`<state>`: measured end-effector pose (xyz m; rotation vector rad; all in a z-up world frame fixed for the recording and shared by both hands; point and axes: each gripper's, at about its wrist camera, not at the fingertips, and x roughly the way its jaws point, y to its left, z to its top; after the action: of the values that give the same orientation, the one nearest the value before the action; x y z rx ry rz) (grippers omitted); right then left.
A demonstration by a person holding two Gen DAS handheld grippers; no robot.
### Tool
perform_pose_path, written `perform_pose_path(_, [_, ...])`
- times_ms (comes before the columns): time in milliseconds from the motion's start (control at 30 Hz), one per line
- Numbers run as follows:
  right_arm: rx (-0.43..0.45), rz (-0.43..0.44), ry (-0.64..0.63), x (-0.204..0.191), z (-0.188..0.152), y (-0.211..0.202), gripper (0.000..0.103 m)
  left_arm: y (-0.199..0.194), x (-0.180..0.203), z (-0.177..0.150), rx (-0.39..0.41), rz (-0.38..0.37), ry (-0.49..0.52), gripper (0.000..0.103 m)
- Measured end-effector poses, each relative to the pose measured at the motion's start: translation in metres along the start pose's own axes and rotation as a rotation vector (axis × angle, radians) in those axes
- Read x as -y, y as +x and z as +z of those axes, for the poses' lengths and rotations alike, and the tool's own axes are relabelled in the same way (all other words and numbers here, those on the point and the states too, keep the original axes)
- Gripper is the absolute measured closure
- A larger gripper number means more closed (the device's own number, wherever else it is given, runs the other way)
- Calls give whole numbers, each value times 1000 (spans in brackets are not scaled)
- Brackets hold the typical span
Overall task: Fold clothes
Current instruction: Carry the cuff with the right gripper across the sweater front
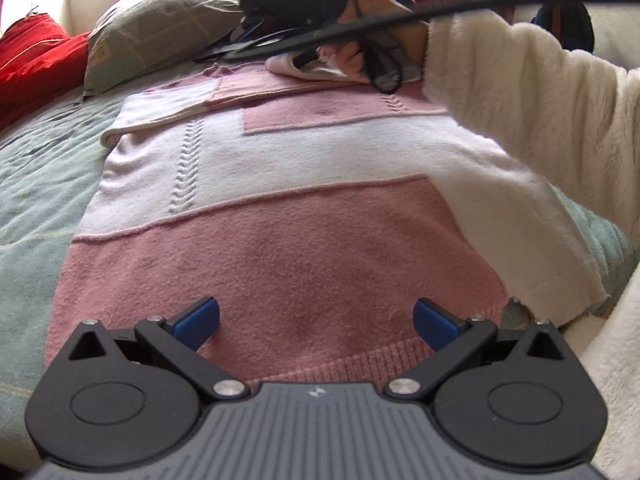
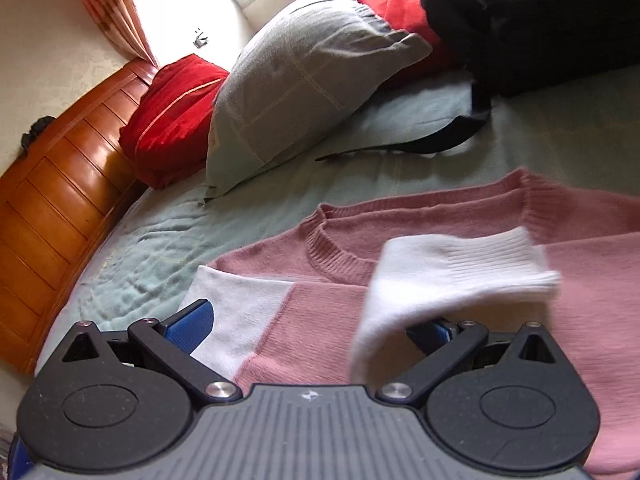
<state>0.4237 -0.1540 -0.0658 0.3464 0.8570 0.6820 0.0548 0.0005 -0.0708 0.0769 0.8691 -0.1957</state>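
Left wrist view: pink-and-white sweater [image 1: 280,200] lies flat on the bed [image 1: 36,184], hem nearest the camera, one sleeve already laid across the chest at the far end. Left gripper [image 1: 316,320] hovers just above the hem, fingers [image 1: 198,320] spread wide, nothing between them. A cream fleece sleeve [image 1: 520,112] of the person reaches across from the right toward the collar area, where the right gripper's body [image 1: 320,8] sits dark and blurred.

Right wrist view: camera is low over the collar [image 2: 340,236]. Right gripper [image 2: 316,330] fingers spread apart; the left pad [image 2: 192,326] is plain, the other mostly hidden. A white ribbed cuff [image 2: 460,272] drapes over that right-side finger; it looks released or snagged, not pinched. Grey-green pillow [image 2: 304,80], red cushion [image 2: 172,116] and wooden headboard [image 2: 60,200] beyond.

Step, by my reading: second sleeve fold-in, roughly mid-task. Next move calls for laying the cuff flat across the chest and freeing the finger, then lifting the hem toward the collar.

View differences: only the left view shows hem and full body panel; only the right shows neckline rib and the cuff's drape.
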Motion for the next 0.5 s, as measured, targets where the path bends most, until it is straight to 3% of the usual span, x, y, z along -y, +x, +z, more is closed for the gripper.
perform_pose_path(200, [33,-5,51,16,14,-16,0,5,4,1,6,-16,10,1])
perform_pose_path(333, [31,74,20,-3,16,-8,0,5,1,0,6,-17,3,1])
perform_pose_path(500, [-41,187,-77,-38,8,10,0,4,-2,0,6,-7,-2,1])
